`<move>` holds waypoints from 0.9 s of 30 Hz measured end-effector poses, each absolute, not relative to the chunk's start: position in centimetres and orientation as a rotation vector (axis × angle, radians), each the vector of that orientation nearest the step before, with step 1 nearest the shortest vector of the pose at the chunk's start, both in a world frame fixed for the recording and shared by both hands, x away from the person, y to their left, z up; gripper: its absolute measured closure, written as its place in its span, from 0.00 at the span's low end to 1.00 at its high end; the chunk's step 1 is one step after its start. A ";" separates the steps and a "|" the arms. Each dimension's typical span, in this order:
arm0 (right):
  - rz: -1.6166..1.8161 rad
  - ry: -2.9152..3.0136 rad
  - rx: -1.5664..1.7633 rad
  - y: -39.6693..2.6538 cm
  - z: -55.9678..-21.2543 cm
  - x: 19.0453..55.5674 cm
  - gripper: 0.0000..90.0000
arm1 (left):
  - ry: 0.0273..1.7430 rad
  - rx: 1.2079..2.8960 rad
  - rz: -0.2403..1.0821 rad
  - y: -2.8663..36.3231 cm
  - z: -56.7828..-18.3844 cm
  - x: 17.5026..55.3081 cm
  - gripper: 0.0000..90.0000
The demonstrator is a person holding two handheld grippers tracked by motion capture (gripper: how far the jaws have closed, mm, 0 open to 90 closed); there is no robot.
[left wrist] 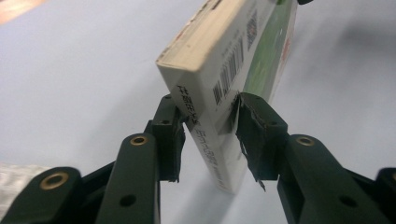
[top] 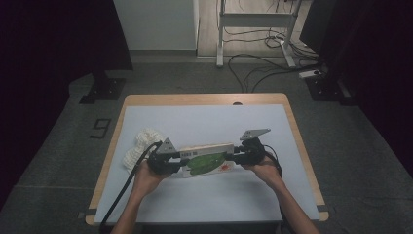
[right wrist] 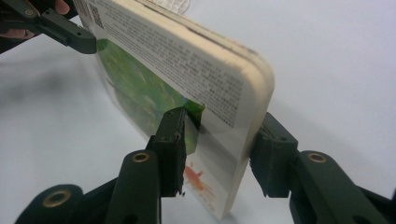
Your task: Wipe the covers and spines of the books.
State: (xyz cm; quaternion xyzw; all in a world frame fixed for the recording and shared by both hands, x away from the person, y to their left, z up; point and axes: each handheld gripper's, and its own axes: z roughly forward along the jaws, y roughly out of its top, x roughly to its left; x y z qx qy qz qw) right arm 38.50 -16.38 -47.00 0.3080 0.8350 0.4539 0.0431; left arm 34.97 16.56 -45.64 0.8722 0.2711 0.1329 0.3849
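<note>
A flat cream box [top: 207, 158] with a green picture, a barcode and small print spans the gap between both grippers over the light mat. My left gripper [top: 179, 161] is shut on its left end. In the left gripper view the pads [left wrist: 175, 123] press the box [left wrist: 224, 56] from both faces near the barcode, with the left gripper [left wrist: 210, 121] around that end. My right gripper [top: 237, 155] is shut on the opposite end. In the right gripper view the right gripper [right wrist: 219, 140] clamps the box [right wrist: 187, 60] at its rounded corner. The box is turned on edge; whether it touches the mat I cannot tell.
A white knitted cloth [top: 141, 146] lies on the mat just left of my left hand. The light mat [top: 204, 122] covers a wooden table [top: 204, 99]. A black cable [top: 122, 195] trails off the front edge. Stands and cables sit on the floor beyond.
</note>
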 end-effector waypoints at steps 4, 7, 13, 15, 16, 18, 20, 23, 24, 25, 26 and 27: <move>1.364 2.535 0.923 -15.9 -46.6 38.8 0.64 | 0.691 2.224 0.393 16.4 -45.2 35.6 0.68; 1.355 2.527 0.908 -15.7 -46.5 38.9 0.64 | 0.680 2.243 0.457 16.3 -45.1 36.0 0.67; 1.348 2.496 0.877 -15.3 -46.2 38.9 0.63 | 0.675 2.252 0.492 16.2 -45.2 36.0 0.66; 1.356 2.495 0.877 -15.4 -46.3 38.6 0.63 | 0.672 2.253 0.479 16.1 -45.1 35.8 0.65; 1.356 2.498 0.874 -15.4 -46.3 38.4 0.63 | 0.673 2.252 0.472 16.1 -45.1 35.7 0.64; 1.362 2.505 0.867 -15.5 -46.4 38.0 0.61 | 0.673 2.248 0.442 16.0 -45.1 35.3 0.61; 1.368 2.517 0.858 -15.6 -46.4 37.6 0.59 | 0.675 2.242 0.411 16.0 -45.2 35.1 0.59; 1.365 2.526 0.857 -15.7 -46.4 37.2 0.57 | 0.684 2.234 0.380 16.0 -45.3 34.8 0.55; 1.365 2.530 0.859 -15.8 -46.5 36.7 0.55 | 0.688 2.229 0.362 16.1 -45.3 34.7 0.54; 1.369 2.533 0.863 -15.9 -46.6 36.5 0.53 | 0.695 2.221 0.334 16.2 -45.4 34.4 0.53; 1.370 2.537 0.866 -15.9 -46.6 36.4 0.52 | 0.696 2.220 0.317 16.2 -45.5 34.2 0.52; 1.370 2.543 0.870 -15.9 -46.7 36.2 0.50 | 0.696 2.223 0.306 16.2 -45.6 34.0 0.50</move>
